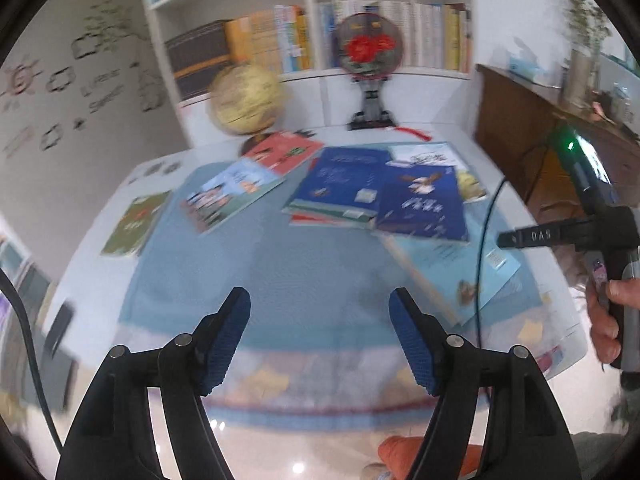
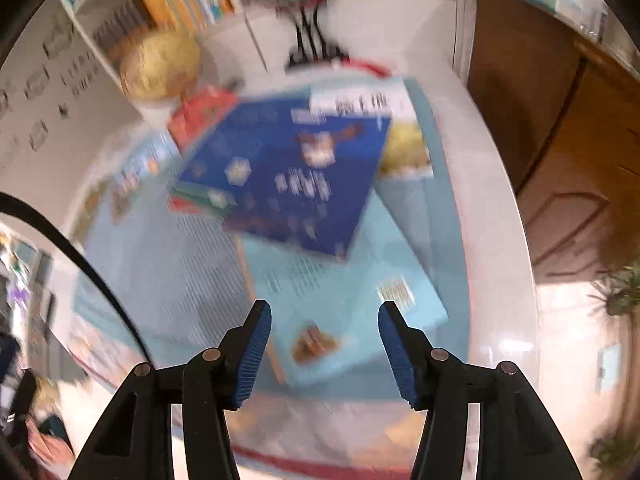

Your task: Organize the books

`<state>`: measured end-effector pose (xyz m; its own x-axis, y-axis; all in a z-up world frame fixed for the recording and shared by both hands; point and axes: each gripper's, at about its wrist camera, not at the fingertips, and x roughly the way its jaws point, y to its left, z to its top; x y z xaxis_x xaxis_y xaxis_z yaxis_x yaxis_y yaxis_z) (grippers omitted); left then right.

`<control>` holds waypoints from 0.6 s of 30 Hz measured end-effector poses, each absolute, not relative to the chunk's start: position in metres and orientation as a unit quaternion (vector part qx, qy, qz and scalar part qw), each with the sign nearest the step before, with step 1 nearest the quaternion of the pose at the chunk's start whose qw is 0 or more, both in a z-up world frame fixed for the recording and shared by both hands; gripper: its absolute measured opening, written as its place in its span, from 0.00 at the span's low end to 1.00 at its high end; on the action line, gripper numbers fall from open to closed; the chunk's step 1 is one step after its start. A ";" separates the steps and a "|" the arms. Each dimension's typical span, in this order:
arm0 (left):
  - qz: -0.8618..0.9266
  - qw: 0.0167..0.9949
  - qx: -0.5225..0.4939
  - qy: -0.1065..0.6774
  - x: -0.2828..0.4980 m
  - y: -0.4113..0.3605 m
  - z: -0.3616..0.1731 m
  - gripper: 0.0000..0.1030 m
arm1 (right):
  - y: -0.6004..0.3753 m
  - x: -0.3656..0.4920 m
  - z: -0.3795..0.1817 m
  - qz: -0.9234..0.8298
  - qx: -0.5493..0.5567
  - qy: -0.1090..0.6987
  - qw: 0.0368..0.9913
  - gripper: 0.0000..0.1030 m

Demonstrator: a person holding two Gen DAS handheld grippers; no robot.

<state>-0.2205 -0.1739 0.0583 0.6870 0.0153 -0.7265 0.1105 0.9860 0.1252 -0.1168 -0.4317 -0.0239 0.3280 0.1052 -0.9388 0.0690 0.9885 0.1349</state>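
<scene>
Several books lie scattered on a table with a light blue mat (image 1: 256,264). A dark blue book (image 1: 424,204) overlaps a stack topped by another blue book (image 1: 340,178). A light blue book (image 1: 452,272) lies at the right, also in the right wrist view (image 2: 332,300). A red book (image 1: 286,150), a picture book (image 1: 230,192) and a green book (image 1: 134,222) lie to the left. My left gripper (image 1: 320,340) is open and empty above the mat's near side. My right gripper (image 2: 324,344) is open and empty, hovering over the light blue book; its body shows in the left wrist view (image 1: 600,220).
A yellow globe (image 1: 246,98) and a round red-flower ornament on a stand (image 1: 370,64) stand at the table's far edge. A white bookshelf (image 1: 308,20) full of books is behind. A brown wooden cabinet (image 1: 520,120) is at the right. A black cable (image 1: 486,232) crosses the table.
</scene>
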 end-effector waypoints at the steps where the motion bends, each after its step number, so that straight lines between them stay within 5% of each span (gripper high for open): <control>1: -0.011 0.915 0.076 0.395 -0.230 -0.171 0.058 0.68 | -0.430 -0.123 -0.030 0.010 0.069 0.590 0.804 0.52; 10: 0.019 0.918 0.043 0.395 -0.265 -0.162 0.067 0.68 | -0.421 -0.137 -0.028 0.068 0.076 0.584 0.805 0.52; 18: -0.032 0.901 -0.017 0.433 -0.164 -0.196 0.045 0.72 | -0.454 -0.098 -0.035 0.091 0.100 0.560 0.817 0.52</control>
<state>-0.1637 -0.1960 0.0450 0.6228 -0.0719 -0.7790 0.0417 0.9974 -0.0587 -0.0976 -0.4538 -0.0351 0.3559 0.2595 -0.8978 -0.0364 0.9638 0.2641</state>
